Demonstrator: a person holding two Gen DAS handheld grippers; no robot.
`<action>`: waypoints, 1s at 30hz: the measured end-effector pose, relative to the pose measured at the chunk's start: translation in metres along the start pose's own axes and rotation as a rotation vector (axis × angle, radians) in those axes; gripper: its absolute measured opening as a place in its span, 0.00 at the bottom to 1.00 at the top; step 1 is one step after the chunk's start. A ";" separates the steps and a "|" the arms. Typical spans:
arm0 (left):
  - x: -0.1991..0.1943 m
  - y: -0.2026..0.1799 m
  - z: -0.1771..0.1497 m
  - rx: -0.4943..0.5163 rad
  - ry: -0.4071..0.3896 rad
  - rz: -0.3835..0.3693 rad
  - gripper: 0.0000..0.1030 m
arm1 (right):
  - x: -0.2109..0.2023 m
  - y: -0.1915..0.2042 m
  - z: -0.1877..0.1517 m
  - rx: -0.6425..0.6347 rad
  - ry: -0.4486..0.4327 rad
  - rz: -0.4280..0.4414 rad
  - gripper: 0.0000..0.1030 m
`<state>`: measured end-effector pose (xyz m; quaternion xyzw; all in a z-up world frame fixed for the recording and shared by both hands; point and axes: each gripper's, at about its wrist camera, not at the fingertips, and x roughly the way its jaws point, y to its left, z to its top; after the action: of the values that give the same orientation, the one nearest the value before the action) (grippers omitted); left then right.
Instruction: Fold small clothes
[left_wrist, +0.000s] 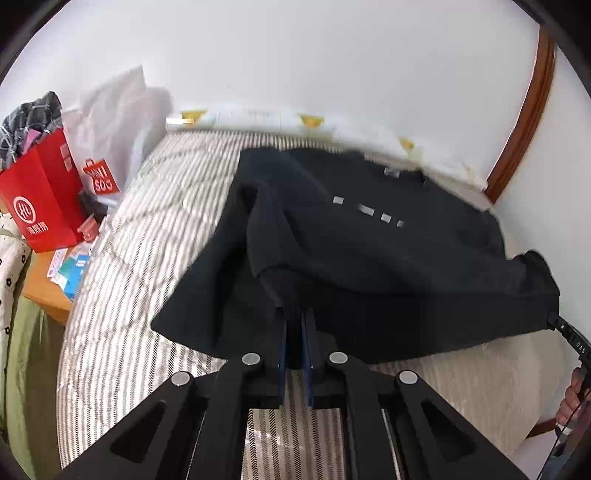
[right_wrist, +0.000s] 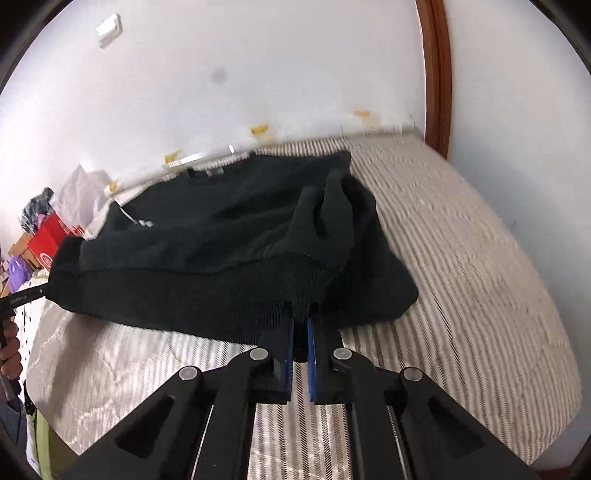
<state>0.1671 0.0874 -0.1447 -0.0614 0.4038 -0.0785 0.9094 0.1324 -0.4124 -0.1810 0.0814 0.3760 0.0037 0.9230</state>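
A black sweater with small grey marks on its chest lies on the striped bed, its ribbed hem raised toward me. My left gripper is shut on the hem near its left corner, with dark fabric pinched between the blue pads. In the right wrist view the sweater spreads to the left, and my right gripper is shut on the hem's right corner. The hem hangs stretched between the two grips. Each view catches the other gripper at its edge: the right gripper and the left gripper, both at the fabric.
A red paper bag and a white plastic bag stand beside the bed at the left, over a wooden stand with small packets. A white wall runs behind the bed. A brown door frame rises at the right. A person's hand holds the right gripper.
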 end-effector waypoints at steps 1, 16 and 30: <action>-0.005 0.000 0.002 -0.003 -0.015 -0.004 0.07 | -0.006 0.001 0.003 -0.003 -0.023 -0.002 0.05; 0.002 -0.001 0.060 -0.036 -0.097 -0.004 0.07 | -0.002 0.014 0.080 0.009 -0.137 -0.015 0.05; 0.080 0.006 0.128 -0.061 -0.068 0.008 0.07 | 0.083 0.007 0.150 0.040 -0.122 -0.009 0.05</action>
<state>0.3153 0.0841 -0.1183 -0.0900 0.3750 -0.0605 0.9206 0.2972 -0.4218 -0.1319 0.0983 0.3192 -0.0127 0.9425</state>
